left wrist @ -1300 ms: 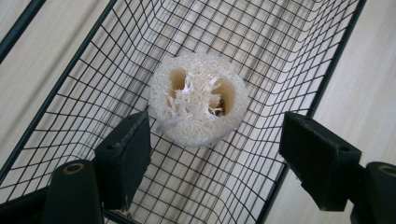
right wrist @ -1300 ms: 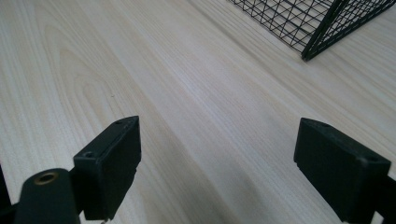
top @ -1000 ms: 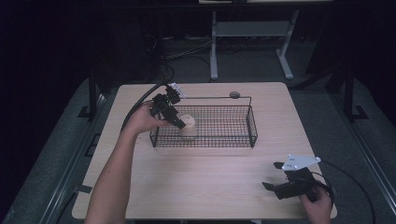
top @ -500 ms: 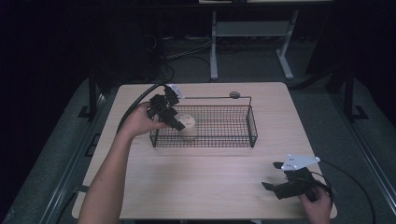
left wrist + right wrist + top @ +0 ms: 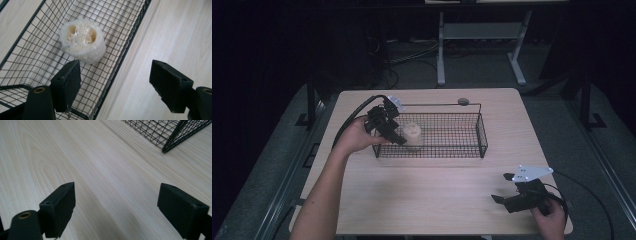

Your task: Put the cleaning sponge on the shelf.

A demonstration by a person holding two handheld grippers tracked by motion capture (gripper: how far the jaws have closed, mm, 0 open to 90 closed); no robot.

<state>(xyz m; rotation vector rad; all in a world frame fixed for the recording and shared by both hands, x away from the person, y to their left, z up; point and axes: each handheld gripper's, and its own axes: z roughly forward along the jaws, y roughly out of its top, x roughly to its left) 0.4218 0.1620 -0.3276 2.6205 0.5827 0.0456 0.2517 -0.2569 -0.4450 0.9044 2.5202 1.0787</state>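
The loofah (image 5: 82, 40) already lies on the floor of the wire basket (image 5: 482, 135), near its left end, so the placing looks done; what seems left is for the left gripper (image 5: 387, 127) to clear the basket. In the left gripper view its 2 jaws stand apart with nothing between them, 1 over the mesh just short of the loofah, the other over the bare surface (image 5: 437, 200) outside the basket wall. From the high view the left forearm reaches in from the bottom left, the hand (image 5: 354, 137) at the basket's left end with the gripper tilted over the rim. At the right, the right gripper (image 5: 504, 192) rests low on the surface near the front corner, well apart from the basket, its jaws wide apart and empty.
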